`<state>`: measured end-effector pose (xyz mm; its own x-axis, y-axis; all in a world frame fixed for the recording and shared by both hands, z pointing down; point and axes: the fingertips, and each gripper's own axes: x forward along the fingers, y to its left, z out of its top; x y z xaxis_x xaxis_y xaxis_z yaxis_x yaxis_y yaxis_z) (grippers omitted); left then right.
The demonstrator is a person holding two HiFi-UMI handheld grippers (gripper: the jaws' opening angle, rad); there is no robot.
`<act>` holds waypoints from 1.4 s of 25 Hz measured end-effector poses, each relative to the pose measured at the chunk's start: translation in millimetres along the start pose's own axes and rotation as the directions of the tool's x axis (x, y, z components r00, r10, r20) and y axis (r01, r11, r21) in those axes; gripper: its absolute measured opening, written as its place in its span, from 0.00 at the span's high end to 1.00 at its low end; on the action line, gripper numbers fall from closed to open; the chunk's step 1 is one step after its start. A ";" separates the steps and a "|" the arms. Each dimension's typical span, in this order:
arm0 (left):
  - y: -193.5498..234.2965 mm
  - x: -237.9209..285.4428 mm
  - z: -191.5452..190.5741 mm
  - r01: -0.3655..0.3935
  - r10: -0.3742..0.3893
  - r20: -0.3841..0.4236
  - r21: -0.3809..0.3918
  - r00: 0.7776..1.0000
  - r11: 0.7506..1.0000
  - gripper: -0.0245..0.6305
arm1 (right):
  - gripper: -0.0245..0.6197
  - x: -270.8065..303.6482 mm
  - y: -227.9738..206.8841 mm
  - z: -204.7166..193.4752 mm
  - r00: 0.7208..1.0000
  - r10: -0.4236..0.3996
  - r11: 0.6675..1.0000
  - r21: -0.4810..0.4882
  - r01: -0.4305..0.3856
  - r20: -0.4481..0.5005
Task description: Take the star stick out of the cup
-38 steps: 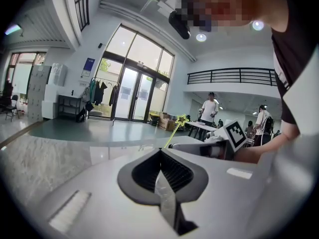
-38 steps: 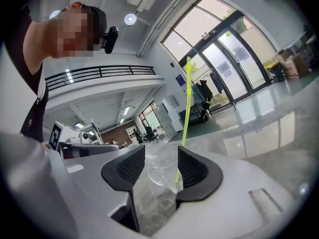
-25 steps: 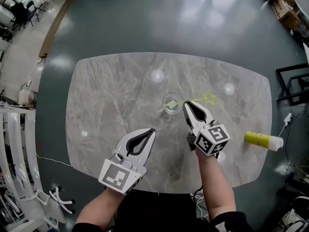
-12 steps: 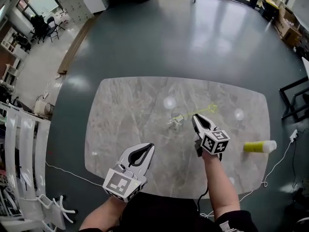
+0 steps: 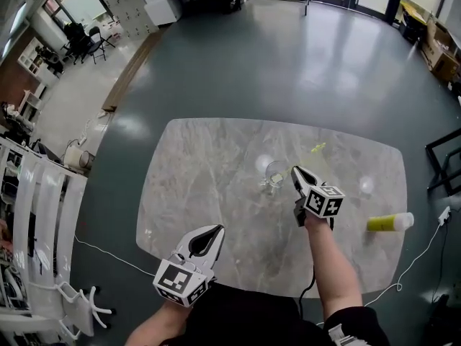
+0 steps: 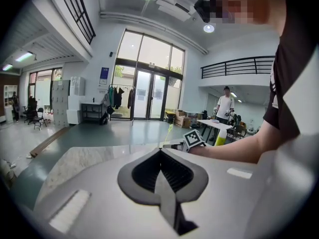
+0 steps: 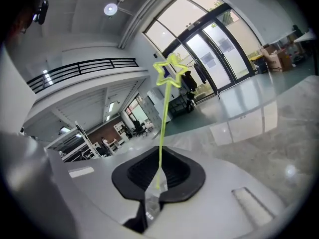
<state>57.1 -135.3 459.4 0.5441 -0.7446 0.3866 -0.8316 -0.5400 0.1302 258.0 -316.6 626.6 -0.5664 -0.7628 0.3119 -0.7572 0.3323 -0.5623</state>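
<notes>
now the right gripper [image 5: 296, 173] is closing on the stick [image 7: 163, 128] at 3 o'clock of the cup [image 5: 276, 170] (the stick leaned inside it earlier); left gripper [image 5: 210, 234], jaws together, has retreated toward 7 o'clock.

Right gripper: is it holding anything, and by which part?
The star stick, low on its stem; the right gripper is closing on it, star end free.

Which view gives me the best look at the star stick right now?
The right gripper view: the star stick runs whole from the right claw, whose jaws are closing on it, up to its star. The head view shows only a faint yellow sliver; the left gripper view, a thin distant line.
</notes>
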 end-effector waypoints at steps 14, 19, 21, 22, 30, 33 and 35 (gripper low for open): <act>0.5 -11.8 -1.7 0.004 -0.003 0.012 -0.055 1.000 0.998 0.96 | 0.68 -8.4 -4.1 1.0 0.996 0.044 0.998 0.048 -0.041 -0.072; 6.4 -14.7 -13.0 -0.013 0.012 -0.019 -0.074 1.000 0.997 0.96 | 0.63 19.4 -1.7 3.2 0.994 0.093 0.993 0.073 -0.089 -0.055; 9.6 -16.2 -16.6 -0.020 0.018 -0.030 -0.081 0.999 0.997 0.96 | 0.71 28.2 -2.8 5.7 0.996 0.082 0.995 0.063 -0.079 -0.043; 11.1 -17.3 -18.2 -0.024 0.021 -0.035 -0.085 0.999 0.996 0.96 | 0.75 31.1 -4.2 6.4 0.997 0.072 0.996 0.061 -0.070 -0.037; 16.7 -21.9 -18.8 -0.037 0.032 -0.048 -0.107 0.998 0.994 0.96 | 0.92 26.4 8.9 26.2 0.996 0.081 0.995 0.050 -0.083 0.037; 13.1 -17.8 -15.5 -0.023 0.017 -0.048 -0.114 0.999 0.993 0.96 | 0.92 7.7 23.5 46.8 0.990 0.113 0.993 0.030 -0.115 0.080; 8.3 -13.2 -13.4 -0.007 0.002 -0.045 -0.114 0.999 0.993 0.96 | 0.92 -13.3 34.9 62.8 0.983 0.135 0.990 0.010 -0.138 0.121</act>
<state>41.6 -124.7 467.7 0.5372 -0.7271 0.4275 -0.8425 -0.4865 0.2312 259.5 -329.7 554.8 -0.6202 -0.7722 0.1380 -0.6686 0.4283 -0.6079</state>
